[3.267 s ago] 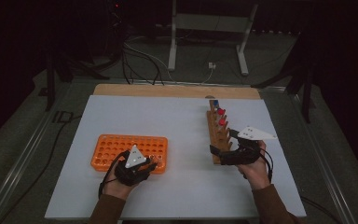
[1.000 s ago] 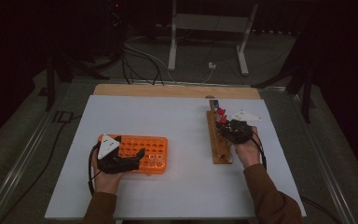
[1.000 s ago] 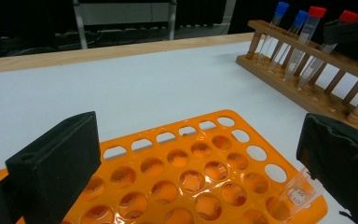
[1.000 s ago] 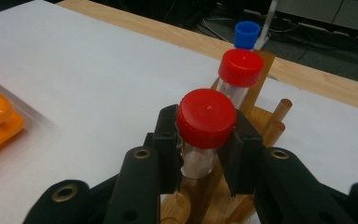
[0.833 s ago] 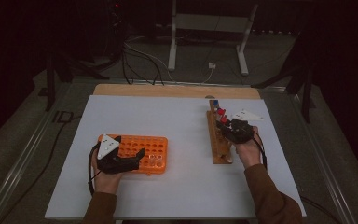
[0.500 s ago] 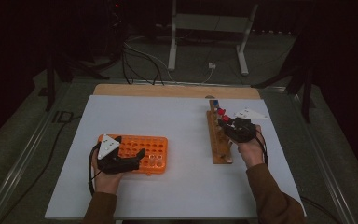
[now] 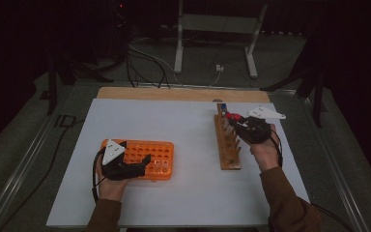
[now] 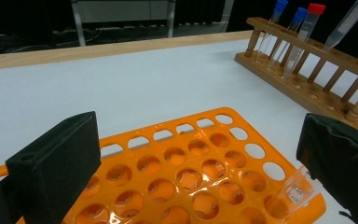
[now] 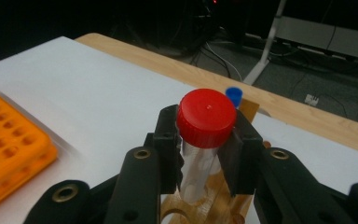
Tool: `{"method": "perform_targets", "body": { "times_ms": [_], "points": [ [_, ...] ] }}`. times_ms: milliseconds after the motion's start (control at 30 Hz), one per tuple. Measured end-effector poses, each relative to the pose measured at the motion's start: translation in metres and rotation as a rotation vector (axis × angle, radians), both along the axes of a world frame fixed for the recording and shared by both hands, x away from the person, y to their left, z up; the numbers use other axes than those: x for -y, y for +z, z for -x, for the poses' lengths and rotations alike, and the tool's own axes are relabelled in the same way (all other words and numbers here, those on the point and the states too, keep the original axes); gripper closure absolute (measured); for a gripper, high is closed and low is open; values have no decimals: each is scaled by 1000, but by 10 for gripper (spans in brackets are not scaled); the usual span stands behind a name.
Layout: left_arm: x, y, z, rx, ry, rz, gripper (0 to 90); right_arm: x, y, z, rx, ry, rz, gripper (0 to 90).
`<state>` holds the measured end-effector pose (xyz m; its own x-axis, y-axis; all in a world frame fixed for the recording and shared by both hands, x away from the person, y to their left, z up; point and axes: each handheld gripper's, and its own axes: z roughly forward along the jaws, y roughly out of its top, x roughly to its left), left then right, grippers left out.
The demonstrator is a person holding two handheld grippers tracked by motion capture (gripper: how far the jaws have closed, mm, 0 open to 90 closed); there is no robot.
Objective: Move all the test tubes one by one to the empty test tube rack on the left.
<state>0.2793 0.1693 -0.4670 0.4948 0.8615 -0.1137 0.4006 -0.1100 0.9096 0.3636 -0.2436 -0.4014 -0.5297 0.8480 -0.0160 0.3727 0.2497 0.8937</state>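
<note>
Left: the left tongs [image 7: 142, 166] rest low over the orange rack [image 7: 162, 150], jaws spread wide and gripping nothing. In the left gripper view the two black jaws stand far apart on either side of the rack's rows of round holes, and a clear tube [image 8: 294, 192] leans in a hole just beside the right-hand jaw; whether the jaw touches it cannot be told. The rack lies on the white surface [image 7: 183, 121], directly beneath these tongs.

Centre: bare white surface separates the two pairs of tongs, which are well apart.

Right: the right tongs [image 7: 234, 120] are closed on a red-capped tube [image 9: 204, 135], the jaws pressing its clear body just under the cap. The tube stands upright between the jaws, above the wooden rack [image 7: 228, 145], which lies directly below and ahead of these tongs. A blue-capped tube [image 9: 233, 94] stands in that rack just beyond the held one. The person's right hand [image 7: 265, 150] carries the tongs from behind.
</note>
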Motion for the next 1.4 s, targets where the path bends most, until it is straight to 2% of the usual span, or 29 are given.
{"method": "perform_targets", "body": {
  "times_ms": [167,433,700,967,1167,1400],
  "points": [
    [0,0,0,0,0,-2,5,-3,7,4,10,28,5,706],
    [3,3,-1,4,-6,0,5,-17,6,9,0,79,26,706],
    [9,7,-2,3,-43,-30,6,-37,5,13,-16,138,32,706],
    [18,19,-3,38,-76,-41,9,-54,5,18,-21,192,44,706],
    [26,25,-3,46,-99,-35,10,-66,7,20,-29,230,35,706],
    [42,31,-5,50,-156,-39,48,-87,14,25,-36,293,31,706]
  ]
}}
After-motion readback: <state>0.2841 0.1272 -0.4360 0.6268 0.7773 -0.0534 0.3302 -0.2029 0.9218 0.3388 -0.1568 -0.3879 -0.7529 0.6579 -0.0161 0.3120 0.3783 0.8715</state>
